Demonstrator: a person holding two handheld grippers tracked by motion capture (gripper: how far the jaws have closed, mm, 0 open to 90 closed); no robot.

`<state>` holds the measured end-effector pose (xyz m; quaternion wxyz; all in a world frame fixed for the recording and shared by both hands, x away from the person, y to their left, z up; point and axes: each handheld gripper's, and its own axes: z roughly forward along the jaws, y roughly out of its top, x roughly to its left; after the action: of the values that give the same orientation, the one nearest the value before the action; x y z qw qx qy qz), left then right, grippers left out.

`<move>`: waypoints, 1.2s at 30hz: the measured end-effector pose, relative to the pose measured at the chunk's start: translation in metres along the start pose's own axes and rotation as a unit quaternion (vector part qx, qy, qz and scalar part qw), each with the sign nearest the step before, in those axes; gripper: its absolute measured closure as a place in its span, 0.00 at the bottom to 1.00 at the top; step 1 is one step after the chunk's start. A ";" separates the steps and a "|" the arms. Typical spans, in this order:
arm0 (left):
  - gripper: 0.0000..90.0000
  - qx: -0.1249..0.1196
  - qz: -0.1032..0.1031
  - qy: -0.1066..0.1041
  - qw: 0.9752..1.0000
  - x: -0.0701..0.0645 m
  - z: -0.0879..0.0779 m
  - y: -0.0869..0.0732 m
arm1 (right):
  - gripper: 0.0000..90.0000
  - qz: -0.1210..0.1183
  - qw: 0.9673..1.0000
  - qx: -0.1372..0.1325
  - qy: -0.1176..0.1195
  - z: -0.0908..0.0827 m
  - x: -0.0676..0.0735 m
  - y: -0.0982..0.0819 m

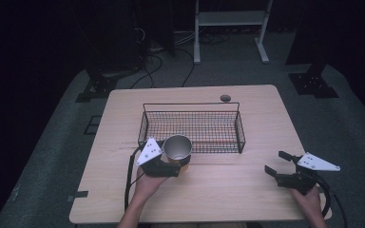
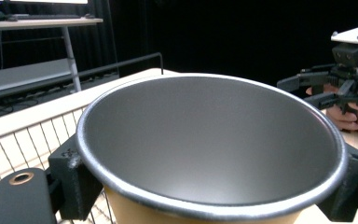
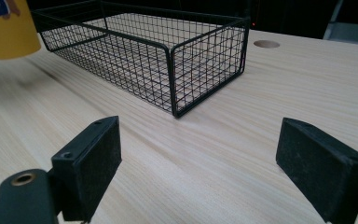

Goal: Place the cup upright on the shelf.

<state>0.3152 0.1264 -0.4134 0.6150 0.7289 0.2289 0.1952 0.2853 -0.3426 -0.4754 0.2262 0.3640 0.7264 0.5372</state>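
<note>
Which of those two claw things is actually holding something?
The left gripper, near the wire basket: its jaws are shut on the yellow metal-lined cup. The right gripper has its jaws spread wide with nothing between them.

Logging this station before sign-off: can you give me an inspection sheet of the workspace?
Surface: pale wooden table, bare wood around the work; round grommet hole near the far edge.
Job's things: yellow cup with metal-grey inside, held upright just in front of the black wire basket; basket empty.
Clutter: nothing seen.
Grippers: left tongs shut on the cup; right tongs open, holding nothing.
Cables: black cable trailing from the left tongs; more on the floor beyond.
Surroundings: dark room, grey floor, white stand behind.
</note>
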 end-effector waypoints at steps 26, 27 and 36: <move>0.14 -0.019 0.000 -0.052 0.998 0.039 0.032 0.058 | 0.14 0.000 1.000 -0.001 0.000 0.000 0.000 0.000; 0.14 -0.019 0.000 -0.053 0.998 0.041 0.034 0.060 | 0.14 0.001 1.000 -0.001 0.000 0.000 0.000 0.000; 0.14 -0.020 0.000 -0.070 0.997 0.061 0.050 0.073 | 0.14 0.004 1.000 -0.004 0.001 -0.001 -0.001 0.000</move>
<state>0.4002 0.1110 -0.3499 0.6436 0.7285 0.1814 0.1487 0.2854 -0.3435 -0.4751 0.2246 0.3651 0.7235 0.5411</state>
